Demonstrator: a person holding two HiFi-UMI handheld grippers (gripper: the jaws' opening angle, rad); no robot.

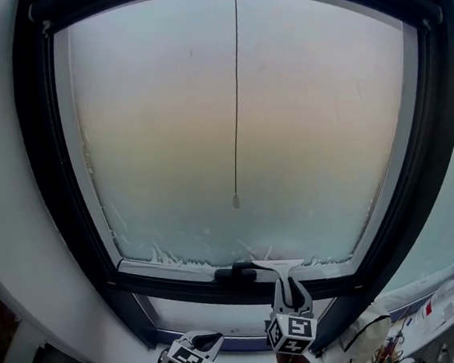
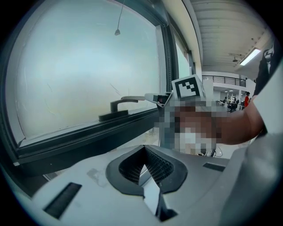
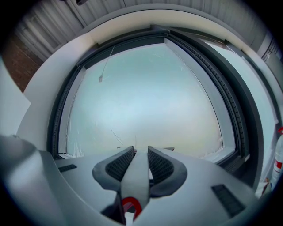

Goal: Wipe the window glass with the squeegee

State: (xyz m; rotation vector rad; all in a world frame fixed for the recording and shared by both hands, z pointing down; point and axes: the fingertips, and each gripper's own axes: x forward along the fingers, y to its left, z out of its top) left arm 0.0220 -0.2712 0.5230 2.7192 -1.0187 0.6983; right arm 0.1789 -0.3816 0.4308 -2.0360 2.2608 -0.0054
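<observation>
At the far left the dark window frame [image 1: 44,157] curves with the lens, and its upper corner is cut off. The left gripper [image 1: 208,341] sits low beneath the sill, half out of the head view. In its own view [image 2: 143,154] its ribbed dark jaws are pressed together with nothing between them.

The glass [image 1: 152,128] is milky and lets nothing outside be made out. A ragged white crust runs along its lower edge. A thin cord [image 1: 236,113] hangs down the middle of the pane and ends in a small pull. A dark lever-shaped window handle [image 1: 237,273] lies on the bottom rail.

Just right of it, the squeegee [image 1: 278,266] has its pale blade at the bottom edge of the glass. Its smooth grey handle [image 3: 135,176] is pinched in the jaws of the right gripper [image 1: 290,288], which hide most of the blade in that gripper's own view [image 3: 140,152].

Clutter [image 1: 386,354] in the lower right corner is cut off and too small to name.
</observation>
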